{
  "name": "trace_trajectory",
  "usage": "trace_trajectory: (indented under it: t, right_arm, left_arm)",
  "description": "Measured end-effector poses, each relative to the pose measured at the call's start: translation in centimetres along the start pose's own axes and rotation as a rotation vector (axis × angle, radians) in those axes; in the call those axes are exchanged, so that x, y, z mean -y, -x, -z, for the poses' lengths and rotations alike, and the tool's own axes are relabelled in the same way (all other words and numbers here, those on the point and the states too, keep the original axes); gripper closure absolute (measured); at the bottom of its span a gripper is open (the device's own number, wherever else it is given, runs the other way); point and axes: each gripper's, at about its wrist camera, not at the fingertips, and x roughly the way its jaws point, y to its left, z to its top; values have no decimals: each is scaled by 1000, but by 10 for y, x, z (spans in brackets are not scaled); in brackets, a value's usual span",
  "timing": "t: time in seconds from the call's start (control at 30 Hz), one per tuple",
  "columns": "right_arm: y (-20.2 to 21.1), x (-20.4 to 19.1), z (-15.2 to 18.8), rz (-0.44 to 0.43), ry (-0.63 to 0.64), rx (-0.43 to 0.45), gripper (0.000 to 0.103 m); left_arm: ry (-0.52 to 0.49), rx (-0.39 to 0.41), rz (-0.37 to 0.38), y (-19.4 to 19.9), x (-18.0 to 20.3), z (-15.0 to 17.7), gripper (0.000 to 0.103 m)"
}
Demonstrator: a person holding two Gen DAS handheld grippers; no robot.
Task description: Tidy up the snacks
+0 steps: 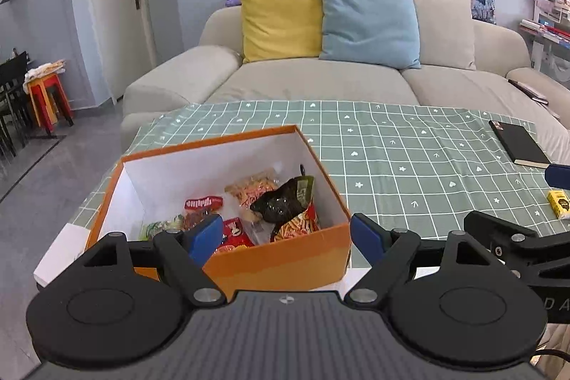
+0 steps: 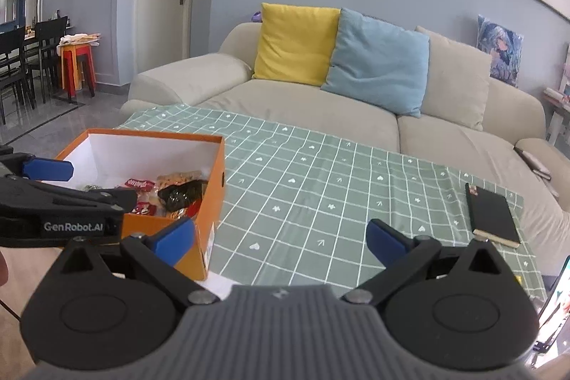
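An orange box (image 1: 278, 262) with a white inside stands on the green checked tablecloth (image 1: 392, 159) at the table's near left. Several snack packets (image 1: 281, 202) lie in it, a dark one on top. My left gripper (image 1: 286, 234) is open just in front of the box's near wall, nothing between its fingers. At the far right of the left wrist view lies a small yellow packet (image 1: 559, 203) beside the right gripper's blue pad. My right gripper (image 2: 281, 239) is open and empty over the cloth, right of the box (image 2: 210, 187).
A black notebook (image 2: 493, 216) lies on the cloth at the far right. Behind the table stands a beige sofa (image 2: 320, 109) with yellow and blue cushions. Dark chairs and red-orange stools (image 2: 76, 66) are at the far left. A phone screen (image 2: 555, 301) shows at the right edge.
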Motion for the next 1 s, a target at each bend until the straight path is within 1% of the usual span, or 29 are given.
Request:
trace_trajectory:
  t: [0.1, 0.3, 1.0]
  right_arm:
    - [-2, 3, 1, 14, -11, -13, 4]
    - [-5, 8, 0, 13, -40, -24, 4]
    - [-6, 11, 1, 21, -47, -35, 4]
  left_arm:
    - [3, -9, -2, 0, -1, 1, 8]
    - [-16, -26, -5, -3, 3, 3, 8]
    - [-24, -43, -4, -5, 3, 3, 8]
